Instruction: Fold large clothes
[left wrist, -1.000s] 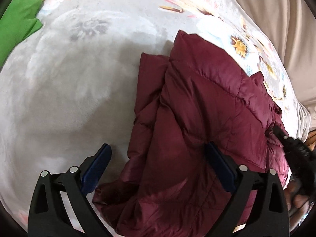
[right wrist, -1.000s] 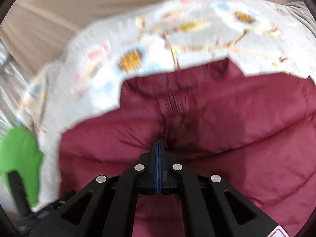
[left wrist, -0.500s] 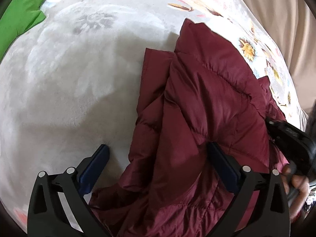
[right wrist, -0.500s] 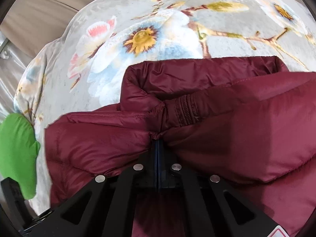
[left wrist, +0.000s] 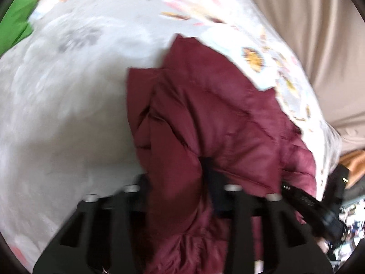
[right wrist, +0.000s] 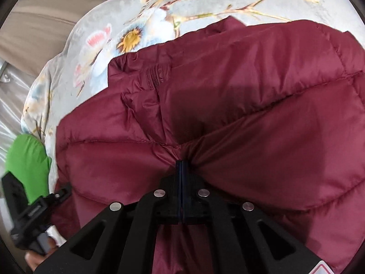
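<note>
A maroon puffer jacket (left wrist: 216, 114) lies bunched on a grey floral blanket (left wrist: 68, 91). My left gripper (left wrist: 175, 178) is closing, and a thick fold of the jacket's near edge is squeezed between its dark fingers; the view is blurred. In the right wrist view the jacket (right wrist: 251, 91) fills most of the frame, its zipper (right wrist: 155, 77) showing near the collar. My right gripper (right wrist: 181, 162) is shut on a pinch of the fabric, which puckers at its tips. Each gripper shows at the edge of the other's view: the right gripper (left wrist: 314, 203) and the left gripper (right wrist: 29, 214).
A green garment (left wrist: 16, 22) lies at the blanket's far left corner, and the green garment (right wrist: 29, 159) shows beside the jacket in the right wrist view. Beige fabric (left wrist: 319, 34) hangs beyond the blanket's edge. Bare blanket (right wrist: 159, 22) stretches past the collar.
My left gripper's jaws went from wide apart around the jacket's edge to closed on a fold of it. The right gripper, still shut on the fabric, has moved down closer to the jacket.
</note>
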`<state>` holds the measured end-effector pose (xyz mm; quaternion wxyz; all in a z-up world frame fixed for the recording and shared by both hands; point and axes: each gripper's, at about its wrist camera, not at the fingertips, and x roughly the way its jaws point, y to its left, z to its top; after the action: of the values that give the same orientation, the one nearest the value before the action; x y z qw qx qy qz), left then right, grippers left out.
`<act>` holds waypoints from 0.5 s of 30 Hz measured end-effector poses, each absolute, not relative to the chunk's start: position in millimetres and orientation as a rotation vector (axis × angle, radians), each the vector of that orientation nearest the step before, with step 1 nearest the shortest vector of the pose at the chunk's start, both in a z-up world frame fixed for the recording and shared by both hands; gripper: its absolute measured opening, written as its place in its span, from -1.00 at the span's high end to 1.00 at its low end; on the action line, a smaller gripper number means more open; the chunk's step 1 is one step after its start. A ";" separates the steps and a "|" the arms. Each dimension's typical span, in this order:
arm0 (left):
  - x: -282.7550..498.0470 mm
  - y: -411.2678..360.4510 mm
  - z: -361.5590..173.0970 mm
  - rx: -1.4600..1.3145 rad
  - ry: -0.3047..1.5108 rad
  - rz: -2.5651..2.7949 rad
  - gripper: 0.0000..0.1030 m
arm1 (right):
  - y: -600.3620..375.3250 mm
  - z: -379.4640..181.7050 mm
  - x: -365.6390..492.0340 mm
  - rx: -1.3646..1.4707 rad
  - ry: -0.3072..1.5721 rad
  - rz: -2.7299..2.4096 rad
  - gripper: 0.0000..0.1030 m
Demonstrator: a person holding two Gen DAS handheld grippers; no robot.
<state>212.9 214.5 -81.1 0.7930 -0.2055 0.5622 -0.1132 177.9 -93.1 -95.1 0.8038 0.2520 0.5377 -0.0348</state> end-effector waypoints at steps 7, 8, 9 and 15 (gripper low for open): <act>192.7 178.8 -6.6 -0.463 1.072 -0.391 0.85 | -103.9 -102.0 185.0 0.575 1.175 -0.009 1.00; 188.2 168.1 9.0 -0.452 1.042 -0.428 0.85 | -105.7 -101.8 185.6 0.572 1.184 0.002 1.00; 185.8 161.4 18.0 -0.451 1.027 -0.451 0.85 | -104.1 -101.6 187.3 0.562 1.193 0.011 1.00; 177.0 118.2 49.1 -0.429 0.987 -0.537 0.86 | -112.6 -82.8 173.8 0.638 1.154 0.076 0.91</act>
<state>177.0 118.2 49.1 0.8245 -0.2017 0.4644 -0.2526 173.8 -112.6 -82.8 0.7896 0.2965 0.5361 0.0352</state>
